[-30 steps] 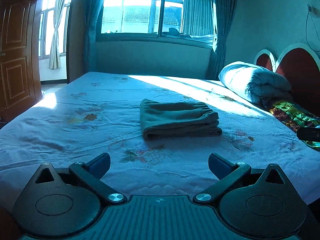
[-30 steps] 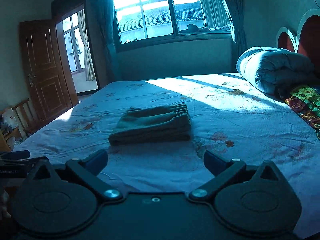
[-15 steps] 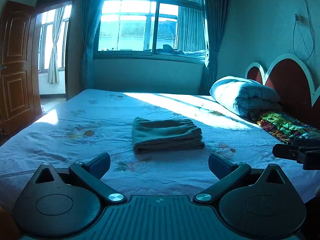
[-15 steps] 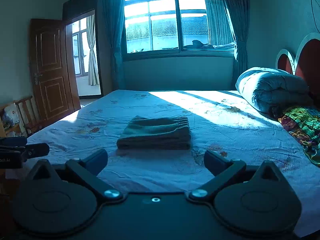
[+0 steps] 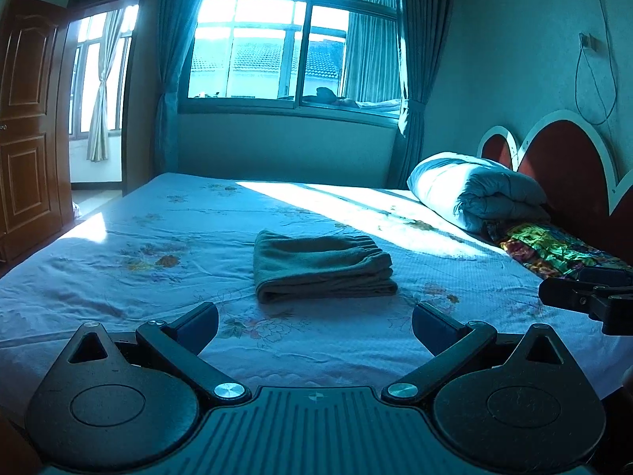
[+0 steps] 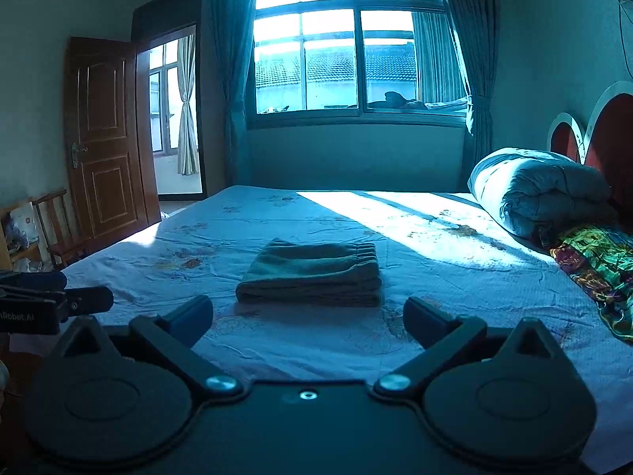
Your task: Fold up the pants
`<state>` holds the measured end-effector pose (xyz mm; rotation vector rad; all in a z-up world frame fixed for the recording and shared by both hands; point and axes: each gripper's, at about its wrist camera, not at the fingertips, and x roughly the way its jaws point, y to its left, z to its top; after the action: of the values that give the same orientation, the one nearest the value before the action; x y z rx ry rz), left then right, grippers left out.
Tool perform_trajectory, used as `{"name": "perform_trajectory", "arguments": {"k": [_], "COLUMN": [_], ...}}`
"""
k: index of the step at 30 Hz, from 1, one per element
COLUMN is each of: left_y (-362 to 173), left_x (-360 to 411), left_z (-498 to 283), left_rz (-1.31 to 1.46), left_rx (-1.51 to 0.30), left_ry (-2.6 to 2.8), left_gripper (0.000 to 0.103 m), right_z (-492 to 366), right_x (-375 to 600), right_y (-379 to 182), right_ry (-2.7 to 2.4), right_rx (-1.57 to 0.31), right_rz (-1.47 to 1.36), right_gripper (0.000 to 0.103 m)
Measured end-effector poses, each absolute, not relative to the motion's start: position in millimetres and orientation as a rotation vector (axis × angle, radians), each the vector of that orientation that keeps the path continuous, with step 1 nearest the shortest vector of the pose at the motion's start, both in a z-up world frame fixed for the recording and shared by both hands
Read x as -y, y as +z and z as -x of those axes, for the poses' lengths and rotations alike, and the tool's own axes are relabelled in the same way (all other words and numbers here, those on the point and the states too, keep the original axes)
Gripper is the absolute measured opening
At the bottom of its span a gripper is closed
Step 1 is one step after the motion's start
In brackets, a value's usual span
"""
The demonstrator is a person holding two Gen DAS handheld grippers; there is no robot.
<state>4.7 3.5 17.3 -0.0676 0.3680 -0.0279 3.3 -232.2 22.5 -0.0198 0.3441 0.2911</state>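
Sitting squarely in mid-bed, the pants [image 5: 322, 267] are a compact olive stack of several layers, gathered elastic waistband along the far right edge, rounded fold facing the near-left corner. That tidy block says the folding looks complete, and nothing is touching it. It rests on the pale floral bedsheet [image 5: 138, 245], in shade just short of the bright bar of sunlight crossing the mattress from the window [image 6: 356, 51]. Closer to us, the left gripper [image 5: 314, 322] hangs low over the near edge of the bed, its jaws spread wide with nothing between them, framing the bundle from a distance and well apart from it. The right gripper [image 6: 308, 314] mirrors that from its own view: jaws parted, empty, pointed at the same stack. Each tool peeks into the other's picture at the edge of frame, so the two are side by side, level with each other, backed off from the cloth; a sensible stance, I'd judge, for leaving a finished fold undisturbed. Further out, a rolled quilt [image 5: 478, 190] lies against the heart-shaped headboard [image 5: 565, 158] at the right, with a bright patterned cloth [image 6: 597, 261] beside it, all well clear of the pants. A wooden door [image 6: 105, 138] stands open at the left.
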Motion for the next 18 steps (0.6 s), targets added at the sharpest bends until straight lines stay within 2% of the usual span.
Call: {"name": "perform_trajectory", "arguments": {"k": [18], "left_y": [16.7], "left_x": [-7.2], "left_z": [-4.7], "left_rz": [0.062], "left_rx": [-0.362], "left_ry": [-0.043], "left_gripper": [0.103], "right_z": [-0.7], "right_x": [237.0], "right_y": [25.3], "right_ry": [0.283], "right_rx": [-0.342], "right_rz": [0.013], "right_gripper": [0.097]}}
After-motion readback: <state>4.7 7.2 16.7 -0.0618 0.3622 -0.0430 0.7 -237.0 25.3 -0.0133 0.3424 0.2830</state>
